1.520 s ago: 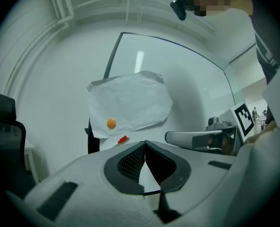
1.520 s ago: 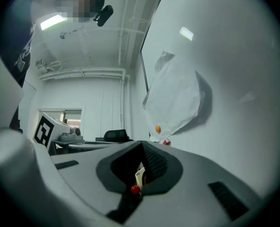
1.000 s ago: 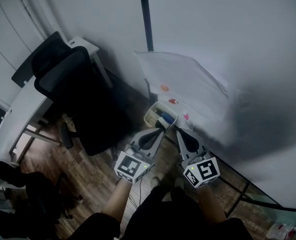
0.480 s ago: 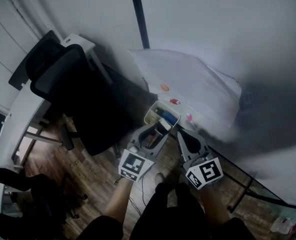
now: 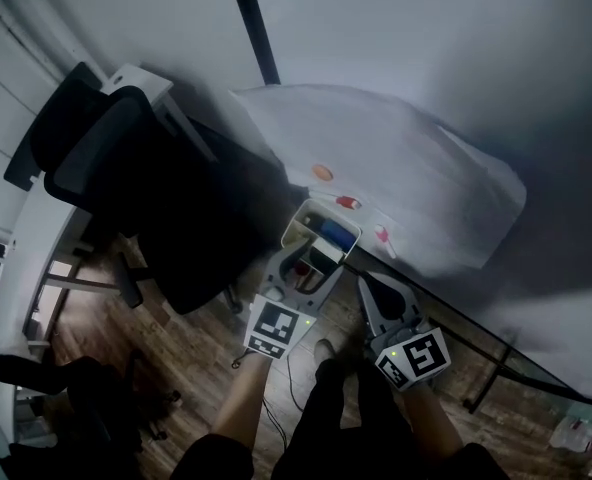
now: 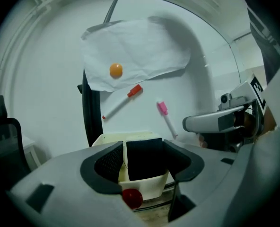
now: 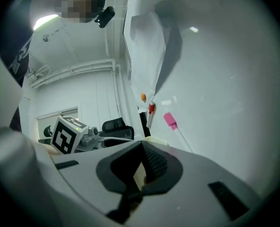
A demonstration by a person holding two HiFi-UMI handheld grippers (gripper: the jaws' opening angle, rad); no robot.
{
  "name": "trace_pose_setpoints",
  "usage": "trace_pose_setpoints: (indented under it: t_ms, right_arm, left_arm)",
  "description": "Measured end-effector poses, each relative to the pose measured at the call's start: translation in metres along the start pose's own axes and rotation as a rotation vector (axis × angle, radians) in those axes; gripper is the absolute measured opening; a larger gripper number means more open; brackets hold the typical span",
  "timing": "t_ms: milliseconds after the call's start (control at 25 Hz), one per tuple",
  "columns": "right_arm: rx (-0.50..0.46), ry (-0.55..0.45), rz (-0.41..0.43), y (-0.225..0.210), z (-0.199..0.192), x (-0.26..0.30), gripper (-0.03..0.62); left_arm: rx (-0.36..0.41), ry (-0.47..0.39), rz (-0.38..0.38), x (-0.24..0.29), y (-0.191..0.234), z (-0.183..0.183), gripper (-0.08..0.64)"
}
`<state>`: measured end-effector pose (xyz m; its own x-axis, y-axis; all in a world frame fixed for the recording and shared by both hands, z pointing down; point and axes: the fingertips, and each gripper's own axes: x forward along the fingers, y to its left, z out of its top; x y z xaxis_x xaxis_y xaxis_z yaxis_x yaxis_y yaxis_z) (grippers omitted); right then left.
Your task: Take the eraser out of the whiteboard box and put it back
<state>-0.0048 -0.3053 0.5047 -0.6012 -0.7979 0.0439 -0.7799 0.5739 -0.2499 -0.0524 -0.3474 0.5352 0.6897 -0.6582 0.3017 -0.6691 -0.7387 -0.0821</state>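
The cream whiteboard box [image 6: 107,138] hangs at the board's lower edge. The black eraser [image 6: 144,157] stands upright inside it, between the two jaws of my left gripper [image 6: 141,161]. Those jaws are opening: a gap shows at the left pad, so they do not press on the eraser. In the head view the left gripper [image 5: 311,255] reaches into the box [image 5: 298,223], with the eraser [image 5: 322,259] at its tips. My right gripper [image 5: 369,286] hangs just right of the box, its jaws together on nothing [image 7: 141,148].
On the whiteboard a sheet of paper [image 6: 140,46] is held by an orange magnet [image 6: 115,70]. Below it stick a red marker [image 6: 122,102] and a pink marker [image 6: 166,117]. A blue item [image 5: 336,234] lies in the box. A black office chair [image 5: 146,198] stands left of it.
The left gripper has come down with the eraser into the box and its jaws have spread apart. The right gripper has sunk a little beside the box.
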Motion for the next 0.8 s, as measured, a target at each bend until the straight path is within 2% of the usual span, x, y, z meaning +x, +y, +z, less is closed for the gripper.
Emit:
trace_pose_setpoints:
  t_ms: [520, 800]
  right_arm:
    - [0.007, 0.004, -0.008, -0.007, -0.005, -0.006, 0.003]
    - [-0.020, -0.027, 0.007, -0.005, 0.017, -0.006, 0.003]
  left_arm:
    - [-0.006, -0.016, 0.018, 0.001, 0.000, -0.001, 0.232]
    - [-0.011, -0.066, 0.042, -0.011, 0.006, 0.024, 0.232]
